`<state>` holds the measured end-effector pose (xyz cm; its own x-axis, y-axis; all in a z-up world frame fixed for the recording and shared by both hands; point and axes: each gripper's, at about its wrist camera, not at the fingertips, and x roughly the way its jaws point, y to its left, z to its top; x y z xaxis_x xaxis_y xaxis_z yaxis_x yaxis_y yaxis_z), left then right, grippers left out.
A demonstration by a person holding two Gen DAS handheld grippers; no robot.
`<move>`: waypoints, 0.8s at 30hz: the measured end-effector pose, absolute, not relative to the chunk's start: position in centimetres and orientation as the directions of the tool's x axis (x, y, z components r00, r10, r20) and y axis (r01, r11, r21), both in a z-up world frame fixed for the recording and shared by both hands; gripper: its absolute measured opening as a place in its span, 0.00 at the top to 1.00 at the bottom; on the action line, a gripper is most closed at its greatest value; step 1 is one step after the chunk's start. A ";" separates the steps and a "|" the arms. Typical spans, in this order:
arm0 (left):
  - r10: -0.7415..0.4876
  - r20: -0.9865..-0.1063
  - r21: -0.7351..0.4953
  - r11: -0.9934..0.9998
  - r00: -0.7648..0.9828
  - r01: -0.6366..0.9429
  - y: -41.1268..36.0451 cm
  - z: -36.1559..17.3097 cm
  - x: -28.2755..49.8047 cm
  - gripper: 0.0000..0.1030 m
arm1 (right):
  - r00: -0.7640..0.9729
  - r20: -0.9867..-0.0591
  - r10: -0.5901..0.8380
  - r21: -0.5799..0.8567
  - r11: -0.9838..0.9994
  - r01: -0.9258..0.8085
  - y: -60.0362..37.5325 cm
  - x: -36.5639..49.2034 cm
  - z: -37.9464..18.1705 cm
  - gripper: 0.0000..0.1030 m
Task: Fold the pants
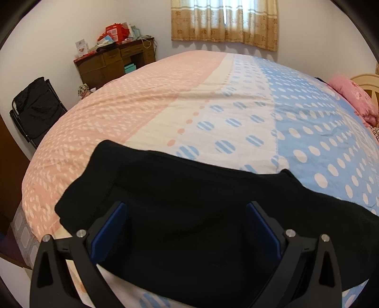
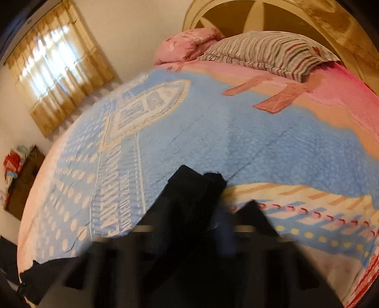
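Observation:
The black pants (image 1: pixel 194 213) lie across the near part of the bed (image 1: pixel 165 99). My left gripper (image 1: pixel 186 208) is open, its blue-padded fingers (image 1: pixel 111 227) wide apart just above the dark cloth, holding nothing. In the right wrist view the picture is motion-blurred. My right gripper (image 2: pixel 213 213) looks shut on a bunched end of the pants (image 2: pixel 189 189), which rises between the fingers above the bedspread (image 2: pixel 213 130). More black cloth (image 2: pixel 47 272) trails to the lower left.
A wooden desk (image 1: pixel 113 61) with clutter and a black folding chair (image 1: pixel 35 111) stand left of the bed. A curtained window (image 1: pixel 225 21) is behind. Pink and striped pillows (image 2: pixel 260 52) lie by the headboard (image 2: pixel 260 14).

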<state>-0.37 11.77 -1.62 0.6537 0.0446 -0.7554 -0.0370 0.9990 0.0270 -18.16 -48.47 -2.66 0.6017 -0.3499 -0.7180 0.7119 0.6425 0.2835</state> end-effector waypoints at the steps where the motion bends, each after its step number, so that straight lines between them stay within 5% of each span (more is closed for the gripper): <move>1: 0.048 -0.756 0.029 0.999 0.653 -0.041 11.9 -1.7 -0.4 0.01 | 0.600 -0.722 -0.345 0.279 0.648 0.709 -48.3 -18.0 -2.5 0.92; 5: 0.052 -0.760 0.020 0.998 0.648 -0.056 12.6 -1.8 -0.3 0.01 | 0.684 -0.641 -0.348 0.325 0.684 0.653 -46.6 -19.5 1.0 0.92; 11: 0.027 -0.763 -0.003 0.999 0.646 -0.045 12.4 -1.9 -0.2 0.01 | 0.875 -0.469 -0.121 0.661 0.608 0.439 -47.2 -24.8 3.0 0.92; 14: 0.001 -0.763 -0.017 1.000 0.646 -0.021 11.8 -2.0 -0.2 0.01 | 0.651 -0.722 -0.236 0.381 0.650 0.658 -47.1 -24.6 1.1 0.92; 15: -0.010 -0.764 -0.021 1.000 0.645 -0.008 11.5 -2.0 -0.2 0.01 | 0.627 -0.741 -0.241 0.356 0.651 0.670 -47.3 -25.0 0.3 0.92; 24: -0.021 -0.760 -0.016 1.000 0.650 0.015 10.9 -1.8 -0.4 0.01 | 0.688 -0.695 -0.209 0.448 0.623 0.641 -47.0 -27.4 -0.7 0.91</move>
